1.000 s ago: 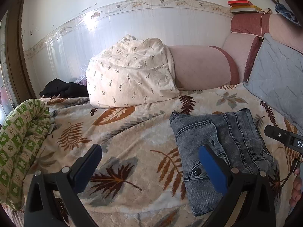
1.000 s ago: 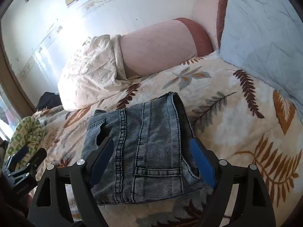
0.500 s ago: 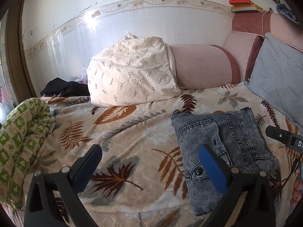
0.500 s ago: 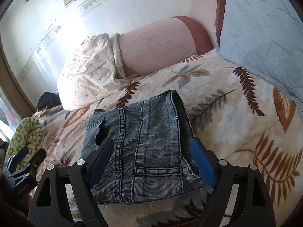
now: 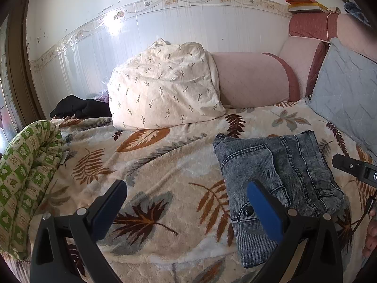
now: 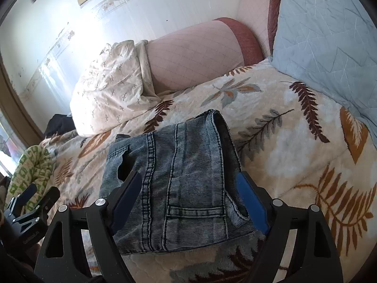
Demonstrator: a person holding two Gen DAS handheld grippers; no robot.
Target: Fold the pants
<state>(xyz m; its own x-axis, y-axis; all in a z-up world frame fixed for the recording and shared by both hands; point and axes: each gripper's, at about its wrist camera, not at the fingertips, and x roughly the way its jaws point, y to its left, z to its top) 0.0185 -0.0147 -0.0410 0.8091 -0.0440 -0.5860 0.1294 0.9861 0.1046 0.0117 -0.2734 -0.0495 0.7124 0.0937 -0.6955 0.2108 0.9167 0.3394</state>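
A bed covered by a cream leaf-print blanket (image 5: 165,165) fills both views, backed by a white tiled wall (image 5: 188,30). On it lie the grey denim pants (image 6: 179,176), already folded into a compact, squared bundle, so the folding looks finished or nearly so; at most a final smoothing seems left. The right gripper (image 6: 190,200) hovers over the bundle's near end, fingers spread wide, pinching nothing. The left gripper (image 5: 186,202) hangs beside the pants, also spread and empty. A floral pillow (image 5: 165,94), pink bolster (image 5: 254,80) and blue-grey cushion (image 5: 346,94) line the far edges.
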